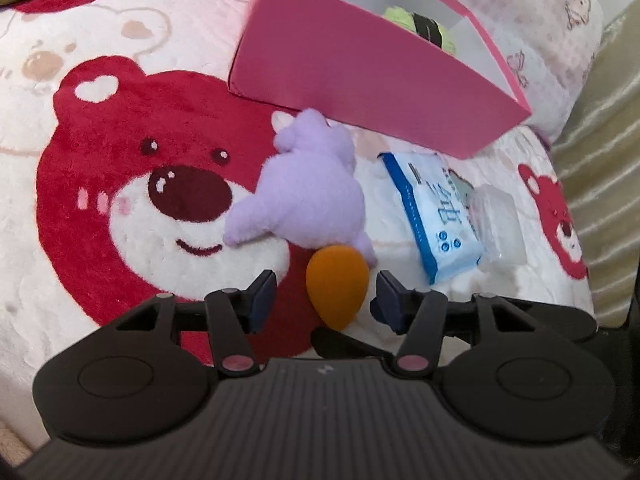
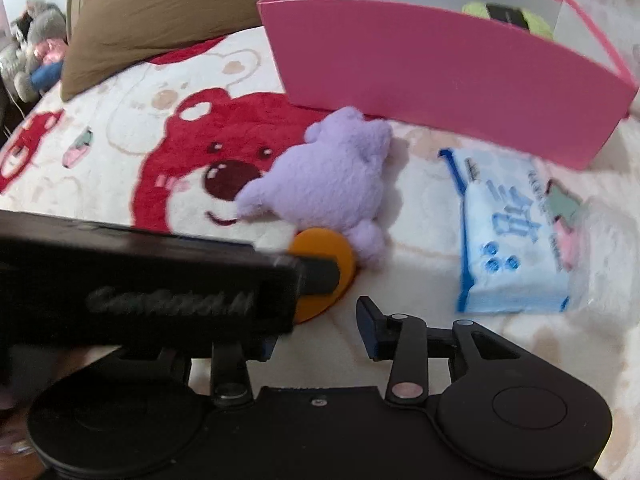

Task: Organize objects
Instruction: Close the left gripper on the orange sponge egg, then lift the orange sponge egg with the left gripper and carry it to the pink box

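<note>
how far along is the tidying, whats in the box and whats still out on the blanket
Done: one green and black item already lies in the pink box. In hand: nothing gripped; the left gripper stands open around the orange egg-shaped sponge. Left: the sponge, purple plush toy, blue tissue pack and clear plastic case, all on the blanket.

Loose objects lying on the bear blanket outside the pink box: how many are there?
4. A purple plush toy lies centrally, an orange egg-shaped sponge touches it, a blue-white tissue pack lies rightward, and a clear plastic case lies beside that. The pink box may hide others.
</note>
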`<state>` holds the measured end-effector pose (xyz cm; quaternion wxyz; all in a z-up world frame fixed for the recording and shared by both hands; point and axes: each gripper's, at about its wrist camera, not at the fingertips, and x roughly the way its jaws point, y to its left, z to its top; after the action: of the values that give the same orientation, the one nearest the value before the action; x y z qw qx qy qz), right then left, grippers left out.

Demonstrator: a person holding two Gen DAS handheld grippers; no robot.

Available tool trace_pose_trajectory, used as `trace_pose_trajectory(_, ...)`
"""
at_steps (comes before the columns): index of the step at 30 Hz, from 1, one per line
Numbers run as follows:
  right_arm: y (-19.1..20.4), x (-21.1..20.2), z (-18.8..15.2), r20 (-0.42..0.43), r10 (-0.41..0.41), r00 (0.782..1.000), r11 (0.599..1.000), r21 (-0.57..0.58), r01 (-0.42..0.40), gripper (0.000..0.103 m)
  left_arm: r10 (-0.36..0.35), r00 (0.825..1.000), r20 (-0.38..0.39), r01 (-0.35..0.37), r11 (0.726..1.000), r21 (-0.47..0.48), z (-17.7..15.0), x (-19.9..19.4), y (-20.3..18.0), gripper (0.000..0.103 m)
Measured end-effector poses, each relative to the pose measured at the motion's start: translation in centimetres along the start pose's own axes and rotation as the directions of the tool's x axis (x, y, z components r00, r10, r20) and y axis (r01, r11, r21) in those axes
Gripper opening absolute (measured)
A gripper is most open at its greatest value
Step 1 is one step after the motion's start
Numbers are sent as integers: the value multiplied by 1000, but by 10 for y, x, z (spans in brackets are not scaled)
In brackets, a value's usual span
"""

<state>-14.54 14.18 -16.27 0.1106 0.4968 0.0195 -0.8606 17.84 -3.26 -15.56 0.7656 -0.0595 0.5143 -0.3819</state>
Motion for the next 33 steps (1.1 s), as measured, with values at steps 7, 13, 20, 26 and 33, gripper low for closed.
trace_pose_trajectory(7, -5, 2, 2, 42, 79, 996, 996, 29, -80, 45, -112, 993, -45, 105, 985, -134, 5, 7, 21, 31)
trace_pose_trajectory(13, -5, 8, 2, 47, 33, 998, 999, 12, -34, 34, -40, 998, -43, 40, 999, -5, 3, 15, 4, 25)
trace_pose_trajectory(20, 0, 13, 1, 54, -21, 998, 1000, -10, 22, 42, -14, 1000, -22, 14, 1000, 9, 2, 17, 3, 27)
trace_pose_trajectory(26, 5, 16, 3, 77, -32, 996, 999, -38, 35, 39, -36, 999, 4, 36, 999, 15, 3, 14, 3, 27)
trace_pose_trajectory(33, 9, 8, -1, 81, -28, 996, 999, -40, 31, 39, -42, 999, 11, 42, 999, 14, -4, 7, 4, 26)
